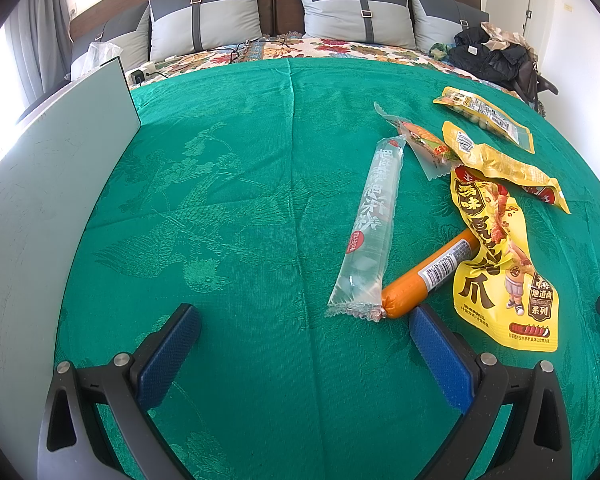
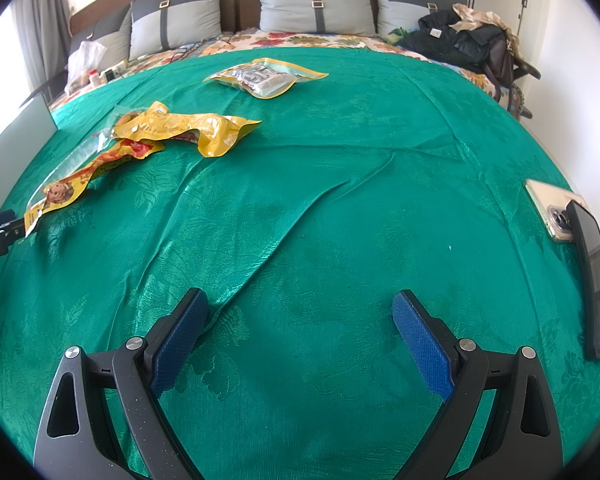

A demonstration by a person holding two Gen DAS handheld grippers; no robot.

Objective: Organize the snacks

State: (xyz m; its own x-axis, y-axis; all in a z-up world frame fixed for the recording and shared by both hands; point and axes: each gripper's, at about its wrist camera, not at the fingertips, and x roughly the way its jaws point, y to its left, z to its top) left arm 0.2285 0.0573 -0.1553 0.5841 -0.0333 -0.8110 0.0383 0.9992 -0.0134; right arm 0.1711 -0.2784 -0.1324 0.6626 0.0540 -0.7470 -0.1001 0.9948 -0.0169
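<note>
1. Snacks lie on the bed cover [image 1: 240, 200], right of a board [image 1: 40, 200].
2. The sausage [image 1: 428, 276] lies between the long tube pack [image 1: 370, 228] and the large pouch [image 1: 500, 272], partly under that pouch.
3. Pillows [image 1: 204, 16] stand behind.

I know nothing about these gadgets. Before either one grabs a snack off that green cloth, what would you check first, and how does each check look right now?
1. Left gripper open and empty: ok, fingers spread wide.
2. Right gripper open and empty: ok.
3. Orange sausage stick with a barcode label within easy reach of the left gripper: ok, its end lies just ahead of one finger.
4. Sausage free to lift: not ok, its far end sits under the large yellow pouch, and the clear long packet touches it.
5. Snack ahead of the right gripper: not ok, only bare green cloth lies ahead.
6. Place to put the snacks: cannot tell.
</note>
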